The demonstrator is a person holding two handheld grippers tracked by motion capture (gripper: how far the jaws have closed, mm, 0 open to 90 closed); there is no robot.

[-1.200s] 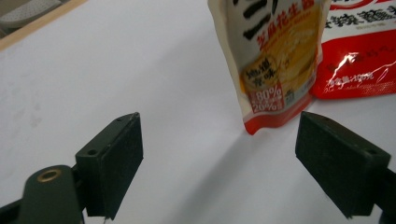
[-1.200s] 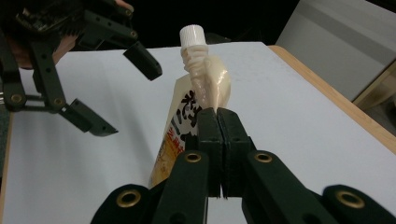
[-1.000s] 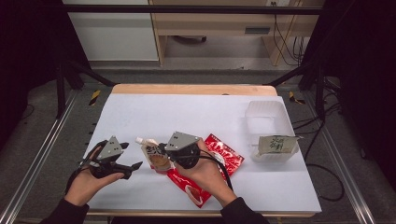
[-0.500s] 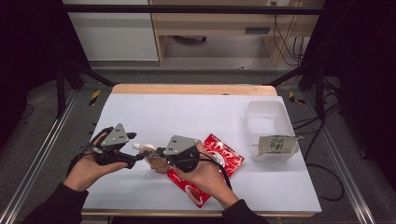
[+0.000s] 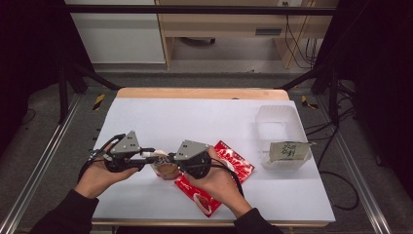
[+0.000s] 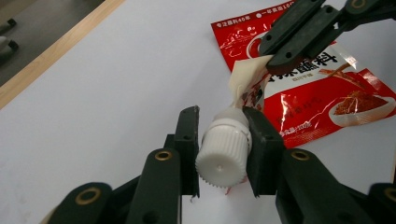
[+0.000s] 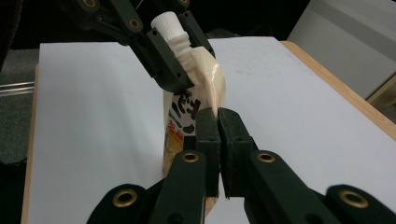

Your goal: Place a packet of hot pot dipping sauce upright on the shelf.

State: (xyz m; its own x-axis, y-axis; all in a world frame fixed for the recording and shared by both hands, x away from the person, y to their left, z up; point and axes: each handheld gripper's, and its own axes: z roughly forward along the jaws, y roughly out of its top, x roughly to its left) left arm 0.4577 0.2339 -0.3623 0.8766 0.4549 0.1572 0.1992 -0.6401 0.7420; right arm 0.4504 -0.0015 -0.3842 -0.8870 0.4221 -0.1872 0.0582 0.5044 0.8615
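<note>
The white-topped desk [image 5: 195,122] with a wooden far edge carries all items. Near its front centre, the left tool [image 5: 148,155] and the right tool [image 5: 168,158] meet over a small cream-coloured flexible spout pouch with dark lettering [image 5: 164,166]. In the left gripper view, the left tool [image 6: 220,151] has its jaws pressed against both sides of the ribbed white plastic screw cap [image 6: 223,154] of the pouch, pinching it. In the right gripper view, the right tool [image 7: 218,149] has its jaws pressed together on the upper edge of the pouch [image 7: 187,116], pinching the pouch material just below the spout; the cap [image 7: 169,22] sits at the top, held between the jaws of the left tool [image 7: 170,46]. The pouch is held off the desk surface, between the two tools. A flat red foil sachet with white lettering and a food picture [image 5: 229,165] lies on the desk beneath and to the right of the right hand [image 5: 214,178]. At the right side of the desk stands a translucent plastic rectangular tub [image 5: 277,119]; a small pale green packet [image 5: 287,151] rests at its near end. The left hand [image 5: 100,173] grips the left tool from the near left.
</note>
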